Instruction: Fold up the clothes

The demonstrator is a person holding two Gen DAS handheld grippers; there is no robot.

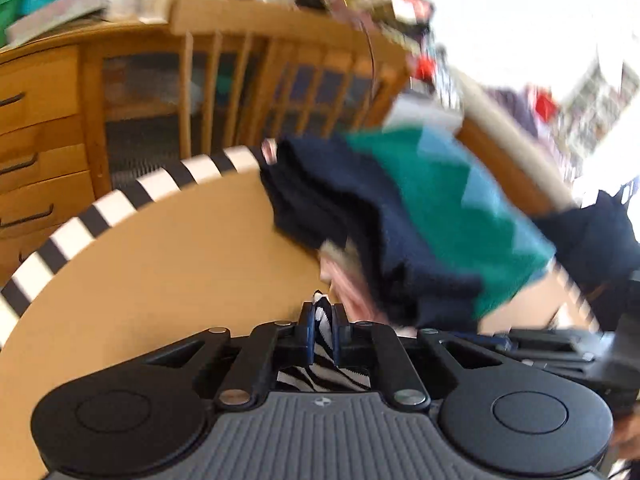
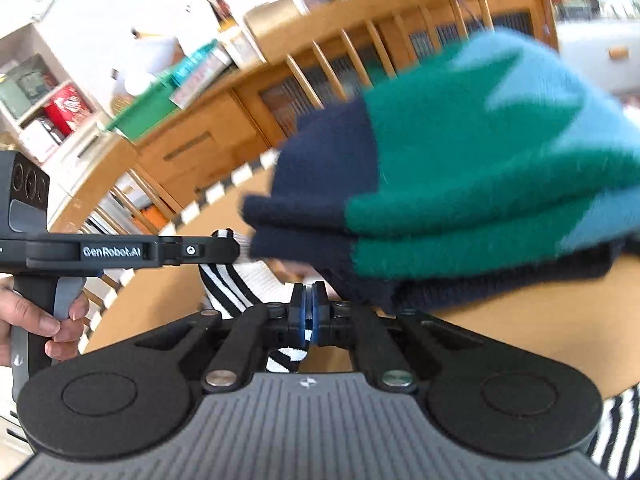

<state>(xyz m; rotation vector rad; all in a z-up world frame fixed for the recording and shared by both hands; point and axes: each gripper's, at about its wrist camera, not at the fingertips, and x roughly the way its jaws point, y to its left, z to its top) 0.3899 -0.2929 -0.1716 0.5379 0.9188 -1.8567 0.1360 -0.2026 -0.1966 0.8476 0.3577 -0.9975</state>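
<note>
A black-and-white striped garment [image 2: 244, 284] lies on the round tan table [image 1: 160, 264]. My left gripper [image 1: 320, 312] is shut on a fold of the striped garment [image 1: 320, 376], which shows between its blue pads. In the right wrist view the left gripper [image 2: 234, 246] reaches in from the left, held by a person's hand [image 2: 36, 320]. My right gripper [image 2: 308, 300] is shut on another edge of the same garment, with a strip of it showing between its pads. A folded navy, green and light blue sweater [image 2: 460, 184] sits just beyond both grippers.
The table edge carries a black-and-white striped band [image 1: 120, 204]. Pinkish cloth [image 1: 344, 280] peeks from under the sweater [image 1: 420, 208]. A wooden chair back [image 1: 248, 72] and a wooden cabinet with drawers [image 1: 36, 128], piled with boxes, stand behind the table.
</note>
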